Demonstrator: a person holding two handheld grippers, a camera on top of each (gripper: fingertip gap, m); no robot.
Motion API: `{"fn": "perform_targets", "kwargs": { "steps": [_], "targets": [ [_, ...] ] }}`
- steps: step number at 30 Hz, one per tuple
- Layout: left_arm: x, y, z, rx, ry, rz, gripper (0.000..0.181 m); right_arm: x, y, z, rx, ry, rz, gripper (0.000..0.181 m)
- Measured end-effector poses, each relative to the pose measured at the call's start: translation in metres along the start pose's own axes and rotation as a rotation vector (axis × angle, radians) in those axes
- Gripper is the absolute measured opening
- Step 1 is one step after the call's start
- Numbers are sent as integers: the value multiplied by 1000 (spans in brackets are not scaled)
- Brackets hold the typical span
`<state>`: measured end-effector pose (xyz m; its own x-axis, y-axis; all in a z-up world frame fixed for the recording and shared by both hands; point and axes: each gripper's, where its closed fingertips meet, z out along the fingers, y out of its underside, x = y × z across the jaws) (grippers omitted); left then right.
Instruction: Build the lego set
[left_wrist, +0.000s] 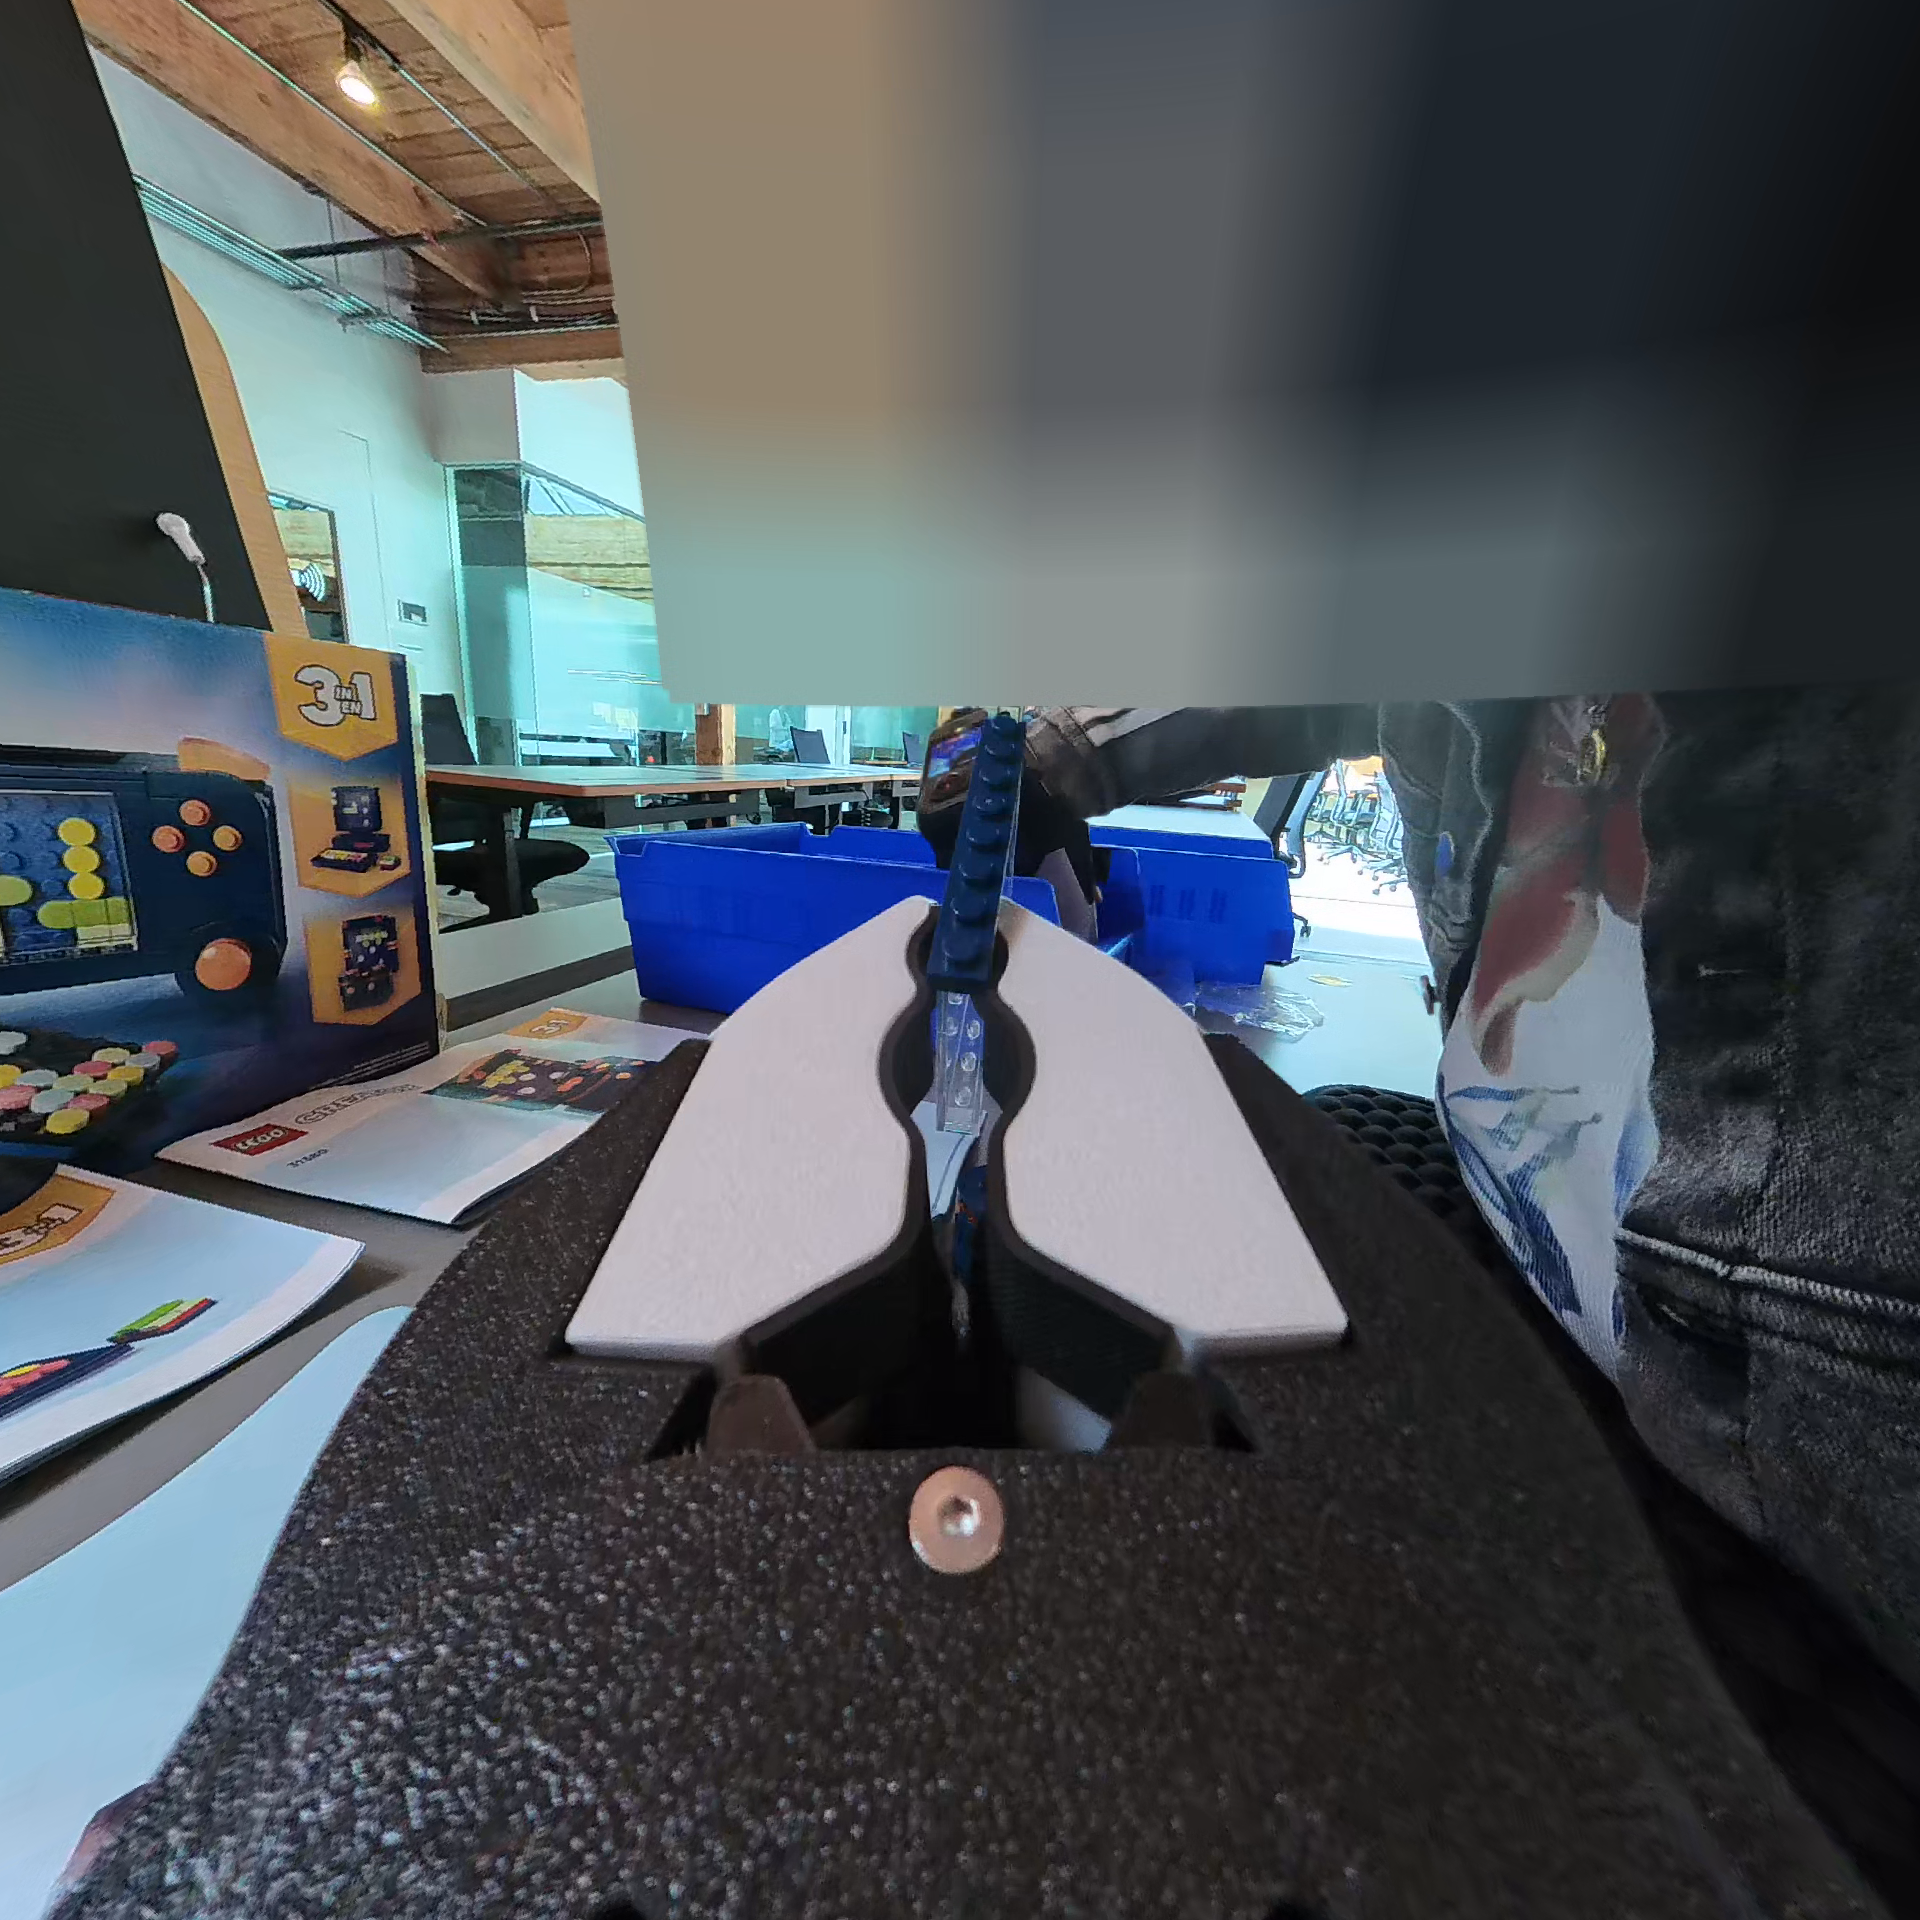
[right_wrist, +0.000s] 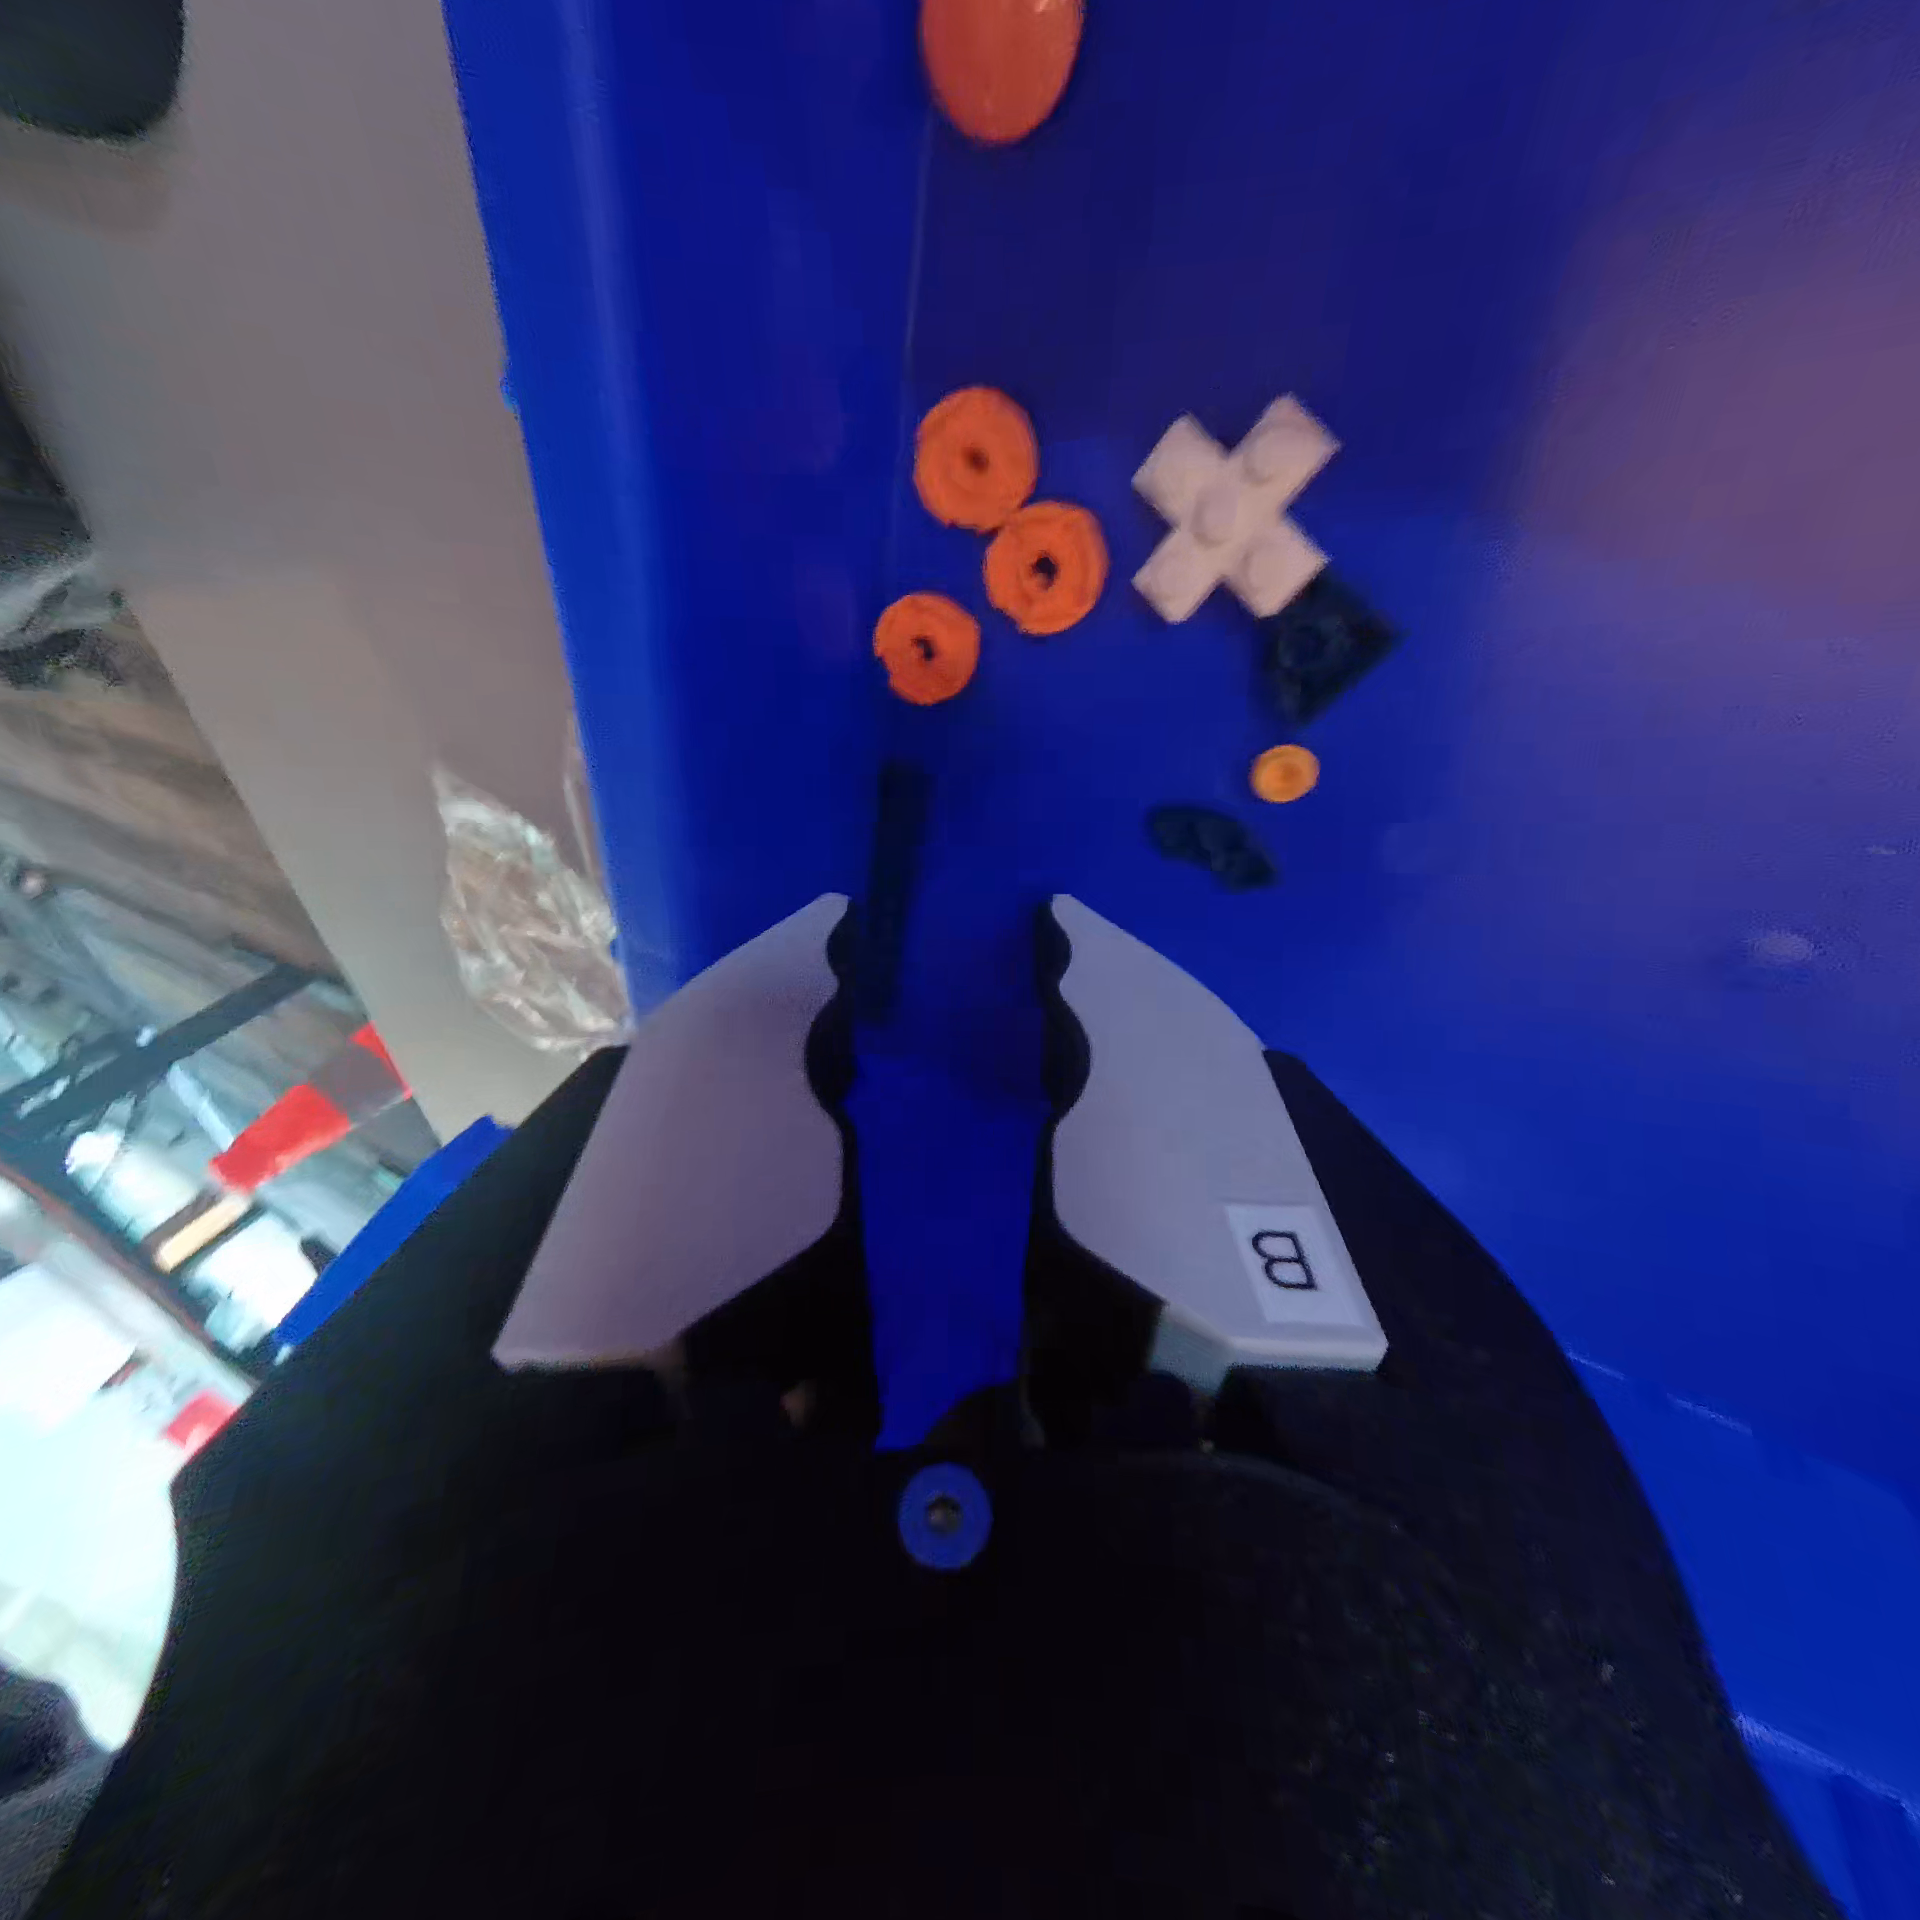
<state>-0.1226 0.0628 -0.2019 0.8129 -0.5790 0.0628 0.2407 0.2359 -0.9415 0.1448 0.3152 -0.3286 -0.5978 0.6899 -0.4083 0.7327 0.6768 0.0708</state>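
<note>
My left gripper (left_wrist: 961, 920) is shut on a long dark blue studded plate (left_wrist: 979, 831) that sticks up past the fingertips, with a clear plate (left_wrist: 961, 1060) attached lower between the fingers. My right gripper (right_wrist: 951, 914) is open inside a blue bin (right_wrist: 1558, 520). A thin dark blue piece (right_wrist: 896, 842) lies just ahead, by the left fingertip. Beyond lie three orange round pieces (right_wrist: 1042, 566), a white cross plate (right_wrist: 1231, 509), a small orange stud (right_wrist: 1284, 774), dark blue pieces (right_wrist: 1325, 649) and an orange dome (right_wrist: 997, 62). The right gripper also shows far off in the left wrist view (left_wrist: 1039, 821).
Blue bins (left_wrist: 790, 914) stand on the table ahead of the left gripper. The set's box (left_wrist: 208, 862) stands at the left, with instruction booklets (left_wrist: 436, 1112) lying in front of it. A person's jacket and shirt (left_wrist: 1662, 1039) fill the right side. A crumpled clear bag (right_wrist: 520, 914) lies outside the bin. Some 40 cm of space lies between my two pairs of fingers. About 5 cm separates my right fingertips from the small orange stud (right_wrist: 1284, 774). The right tips stand about 10 cm off the orange dome (right_wrist: 997, 62).
</note>
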Motion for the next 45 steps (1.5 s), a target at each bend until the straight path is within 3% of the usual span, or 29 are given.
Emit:
{"fn": "perform_targets", "kwargs": {
  "steps": [3, 8, 9, 10, 16, 19, 22, 25, 27, 29, 30, 32, 36, 37, 39, 42, 45],
  "targets": [
    [-1, -1, -1, 6, -4, 4, 4, 9, -2, -3, 22, 98, -30, 34],
    [-1, 0, -1, 0, -5, 7, 4, 5, -2, -2, 16, 111, 25, 44],
    [-1, 0, -1, -1, -5, 9, 4, 3, -1, -2, 6, 104, 25, 29],
    [-1, 0, -1, 0, -6, 11, 4, 1, 0, -2, 4, 93, 27, 0],
    [0, -3, -1, 13, -2, 12, 4, -28, -9, -9, 119, -281, 322, 0],
    [1, -1, -1, 3, -1, 19, 4, -24, 0, 6, -19, -260, 363, 0],
    [-2, -2, -2, 11, -11, 18, 4, -29, -6, 15, -40, -276, 341, 0],
    [-2, -4, -3, 17, -17, 21, 4, -28, -6, 19, -67, -163, 248, 0],
    [-2, -2, -2, 6, -14, 22, 4, -12, -2, 13, -110, 63, 203, 0],
    [0, 0, -1, -6, -6, 26, 4, 27, 3, -14, -100, 435, 189, 0],
    [1, 0, 0, -10, -3, 30, 4, 28, 0, -23, -47, 469, 175, 0],
    [2, 1, 0, -14, 0, 32, 4, 20, -9, -28, 67, 399, 232, 0],
    [2, 0, 0, -14, -1, 42, 4, 24, 7, -38, 69, 382, 302, 1],
    [2, 0, 0, -14, -1, 41, 4, 29, 11, -43, 81, 404, 329, 17],
    [2, 1, 1, -17, -1, 40, 4, 40, 12, -51, 140, 403, 431, 32],
    [1, 4, 2, -35, -14, 42, 4, 54, 12, -49, 200, 348, 623, 19],
    [-1, 5, 2, -44, -27, 45, 4, 62, 26, -35, 69, 350, 709, 18]
  ]
}}
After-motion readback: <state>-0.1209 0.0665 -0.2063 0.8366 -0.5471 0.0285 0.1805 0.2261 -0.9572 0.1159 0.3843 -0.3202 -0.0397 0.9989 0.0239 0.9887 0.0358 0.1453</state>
